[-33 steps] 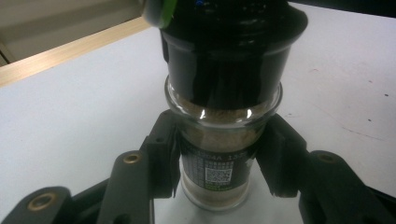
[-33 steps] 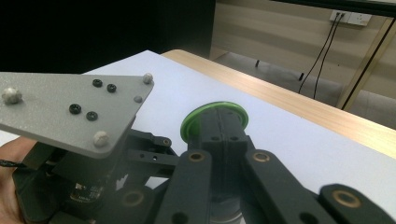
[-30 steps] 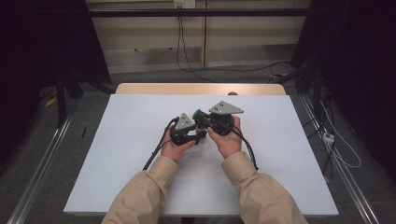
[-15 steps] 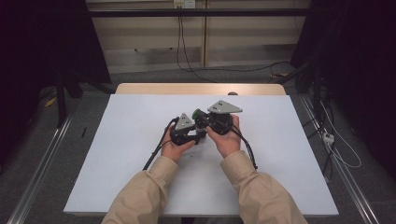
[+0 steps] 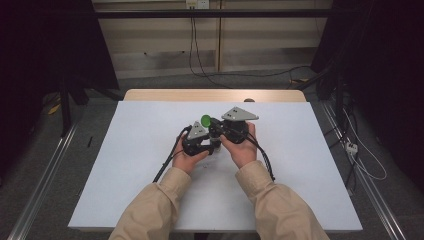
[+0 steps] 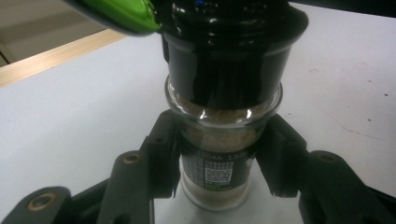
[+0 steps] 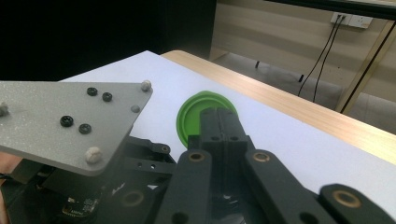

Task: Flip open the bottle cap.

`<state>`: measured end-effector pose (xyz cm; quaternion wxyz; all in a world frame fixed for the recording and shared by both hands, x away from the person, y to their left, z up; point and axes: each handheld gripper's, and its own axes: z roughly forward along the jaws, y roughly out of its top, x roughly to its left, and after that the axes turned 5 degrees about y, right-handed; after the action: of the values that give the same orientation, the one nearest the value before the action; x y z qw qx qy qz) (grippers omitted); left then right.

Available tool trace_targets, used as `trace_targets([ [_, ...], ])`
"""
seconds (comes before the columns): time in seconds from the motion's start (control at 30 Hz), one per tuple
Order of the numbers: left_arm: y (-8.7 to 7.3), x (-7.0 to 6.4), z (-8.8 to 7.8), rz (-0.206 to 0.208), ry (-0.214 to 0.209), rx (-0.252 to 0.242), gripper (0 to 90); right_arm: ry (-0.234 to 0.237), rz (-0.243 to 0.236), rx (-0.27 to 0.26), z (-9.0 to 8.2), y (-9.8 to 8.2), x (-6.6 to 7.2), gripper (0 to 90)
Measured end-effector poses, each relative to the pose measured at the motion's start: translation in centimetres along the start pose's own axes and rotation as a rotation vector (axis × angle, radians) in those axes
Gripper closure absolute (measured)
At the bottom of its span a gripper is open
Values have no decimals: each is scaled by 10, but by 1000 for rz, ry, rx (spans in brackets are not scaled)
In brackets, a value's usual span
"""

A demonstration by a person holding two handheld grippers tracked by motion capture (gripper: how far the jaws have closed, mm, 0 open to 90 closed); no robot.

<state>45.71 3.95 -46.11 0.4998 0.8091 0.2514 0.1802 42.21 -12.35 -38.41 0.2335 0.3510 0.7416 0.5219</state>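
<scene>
Little has moved from above: both hands stay together mid-counter [image 5: 150, 150], green lid [image 5: 205, 120] flipped up. Left gripper [image 6: 219, 163] view: jaws clamp the spice jar [image 6: 219, 135]. Right gripper [image 7: 219, 123] view: jaws closed over that lid, probably opening it.

The white table [image 5: 125, 165] lies bare across the left, right and lower parts of the high view — open room for a hand on every side. The crowding is at centre frame: the left gripper [image 5: 199, 142] and right gripper [image 5: 231, 131] sit close together around a glass jar [image 6: 219, 154] with a green lid [image 5: 205, 120] — little gap between them. Black cables [image 5: 167, 162] trail toward the lower frame.
</scene>
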Motion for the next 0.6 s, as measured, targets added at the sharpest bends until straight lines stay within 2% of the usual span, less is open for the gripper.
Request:
trace_targets([
  [0.47,0,2,0,-20,-8,-7,530,10,15,0,-1,-1,-2,900],
  [0.6,0,3,-1,-16,-8,-11,526,15,15,2,-2,-1,-3,897],
])
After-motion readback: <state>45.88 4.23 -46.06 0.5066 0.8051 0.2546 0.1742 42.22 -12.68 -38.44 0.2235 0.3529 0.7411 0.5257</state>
